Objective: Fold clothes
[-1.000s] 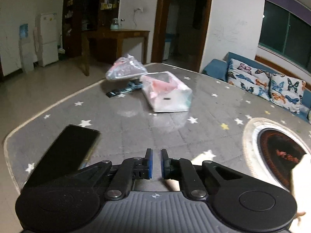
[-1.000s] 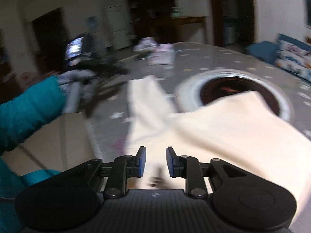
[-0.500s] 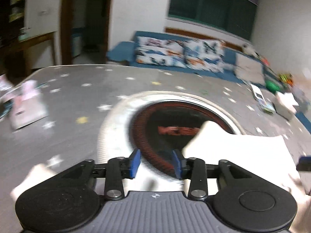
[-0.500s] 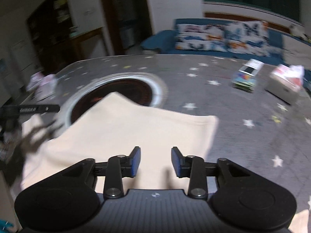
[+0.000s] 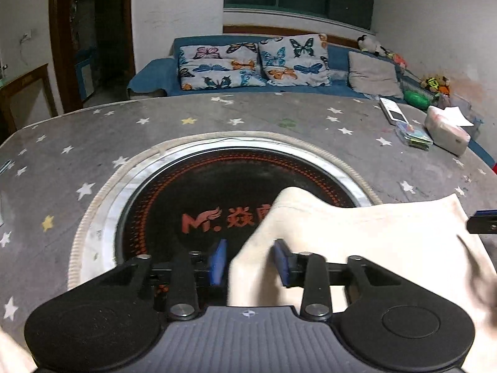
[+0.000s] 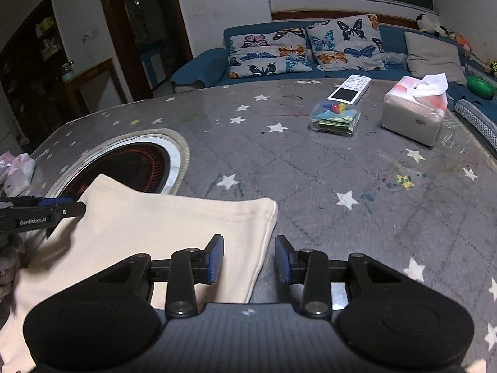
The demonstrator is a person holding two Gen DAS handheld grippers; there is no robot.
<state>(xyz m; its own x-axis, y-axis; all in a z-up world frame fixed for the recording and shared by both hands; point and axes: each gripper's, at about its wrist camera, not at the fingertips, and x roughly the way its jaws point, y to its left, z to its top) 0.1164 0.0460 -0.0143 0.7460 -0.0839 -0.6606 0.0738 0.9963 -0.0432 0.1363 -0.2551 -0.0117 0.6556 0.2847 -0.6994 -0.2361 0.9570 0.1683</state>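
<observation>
The cream garment lies flat at the near edge of the table, its left part overlapping the round inset burner.

Left hand-held gripper: jaws narrowly parted and just closing, with the garment's left edge between them; the pads do not visibly press on the cloth. This placement suits pinching that edge for a fold.

Right hand-held gripper: jaws moderately open, straddling the garment's right hem, cloth between them but not clamped. Paired edge grips would let the cloth lift evenly.

A clear box, remote and tissue pack sit towards the far right corner, well apart from the garment.
</observation>
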